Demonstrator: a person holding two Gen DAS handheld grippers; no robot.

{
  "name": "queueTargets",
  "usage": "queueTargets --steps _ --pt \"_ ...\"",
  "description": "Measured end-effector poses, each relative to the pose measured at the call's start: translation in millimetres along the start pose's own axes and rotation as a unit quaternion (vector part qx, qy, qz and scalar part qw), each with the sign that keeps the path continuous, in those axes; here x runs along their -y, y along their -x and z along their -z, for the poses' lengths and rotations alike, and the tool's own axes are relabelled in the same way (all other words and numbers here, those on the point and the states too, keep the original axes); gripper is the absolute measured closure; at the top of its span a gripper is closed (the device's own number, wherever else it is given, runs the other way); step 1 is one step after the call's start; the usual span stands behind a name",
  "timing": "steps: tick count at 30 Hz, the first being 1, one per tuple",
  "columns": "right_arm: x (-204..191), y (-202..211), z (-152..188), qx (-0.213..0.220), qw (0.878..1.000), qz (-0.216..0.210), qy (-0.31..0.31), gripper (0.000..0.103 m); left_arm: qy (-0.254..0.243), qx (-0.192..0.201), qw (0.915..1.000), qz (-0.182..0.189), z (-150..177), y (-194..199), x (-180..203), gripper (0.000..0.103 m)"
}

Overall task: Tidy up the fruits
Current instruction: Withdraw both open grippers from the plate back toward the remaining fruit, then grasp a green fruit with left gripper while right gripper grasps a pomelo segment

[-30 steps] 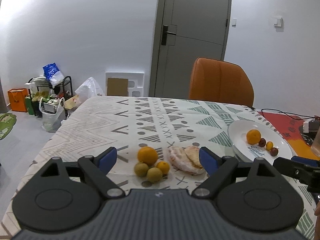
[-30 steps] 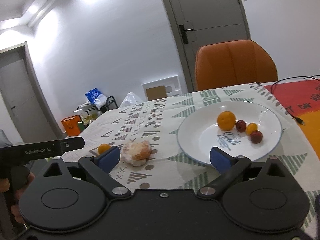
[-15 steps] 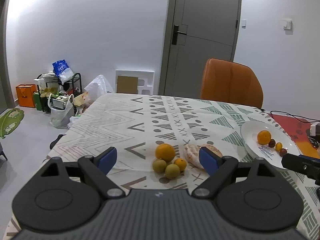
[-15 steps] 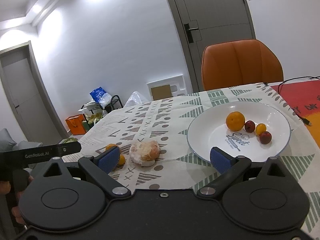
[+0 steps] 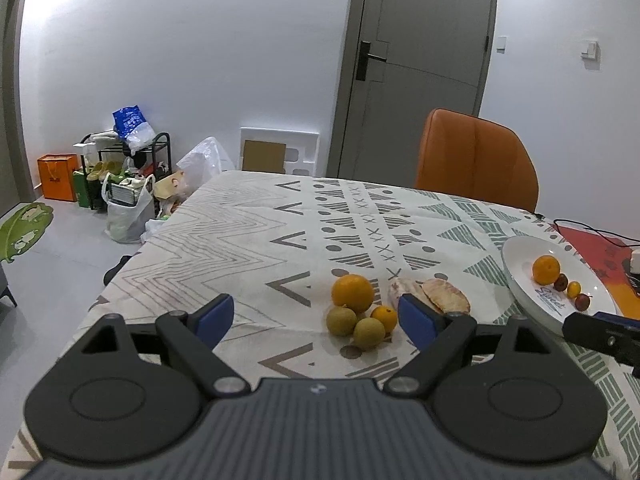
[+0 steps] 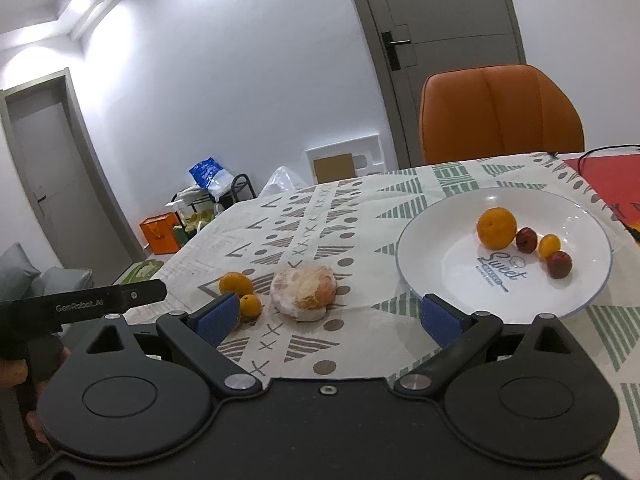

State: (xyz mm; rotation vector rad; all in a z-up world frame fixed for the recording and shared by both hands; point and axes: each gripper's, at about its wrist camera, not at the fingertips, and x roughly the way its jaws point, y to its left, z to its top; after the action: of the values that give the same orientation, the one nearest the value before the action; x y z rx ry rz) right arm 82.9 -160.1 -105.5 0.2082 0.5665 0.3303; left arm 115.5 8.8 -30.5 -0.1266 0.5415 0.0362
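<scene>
Through the left wrist view, we are holding the left gripper (image 5: pixel 316 318) above the near edge of the table (image 5: pixel 224 240), its fingers spread wide with nothing between the pads. Ahead of the right finger, a big orange (image 5: pixel 352 293), a small orange (image 5: pixel 384 318) and two green fruits (image 5: pixel 341 321) are sitting in a tight cluster, touching one another. Just right of them a peeled fruit (image 5: pixel 434 296) is lying on the cloth. The plate (image 5: pixel 524 280) is resting near the table's right edge, carrying four small fruits. The cloth left of the cluster is lying bare to the table's left edge, and a chair (image 5: pixel 476 160) is standing at the far side.

Through the right wrist view, we are keeping the right gripper (image 6: pixel 328 318) wide open and empty too, over the near edge. The peeled fruit (image 6: pixel 303 288) is lying between the finger lines, ahead of the tips and clear of both pads. The plate (image 6: pixel 432 272) is sitting just beyond the right finger. The left tool's body (image 6: pixel 100 300) is reaching in from the left edge.
</scene>
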Motion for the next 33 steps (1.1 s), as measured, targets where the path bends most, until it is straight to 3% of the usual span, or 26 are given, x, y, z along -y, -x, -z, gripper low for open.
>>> queueTargets --steps 13,21,26,30,33 --pt "-3.5 -18.4 -0.1 -0.021 1.000 -0.011 0.016 0.007 -0.013 -0.015 0.9997 0.013 7.3 -20.4 5.9 0.018" --pt "-3.2 -35.0 1.1 -0.037 0.999 -0.016 0.017 0.016 -0.014 -0.025 0.9993 0.023 9.0 -34.8 8.5 0.040" --pt "-2.8 -46.8 -0.6 -0.047 0.999 -0.021 0.016 0.029 -0.012 -0.030 0.9992 0.025 9.6 -45.3 7.5 0.052" --pt "-2.5 -56.0 -0.8 -0.055 0.998 -0.022 0.016 0.034 -0.011 -0.035 0.9991 0.024 10.4 -53.8 5.0 0.063" --pt "-2.0 -63.0 -1.6 -0.060 0.998 -0.023 0.015 0.038 -0.007 -0.037 0.9989 0.026 10.1 -58.6 2.0 0.065"
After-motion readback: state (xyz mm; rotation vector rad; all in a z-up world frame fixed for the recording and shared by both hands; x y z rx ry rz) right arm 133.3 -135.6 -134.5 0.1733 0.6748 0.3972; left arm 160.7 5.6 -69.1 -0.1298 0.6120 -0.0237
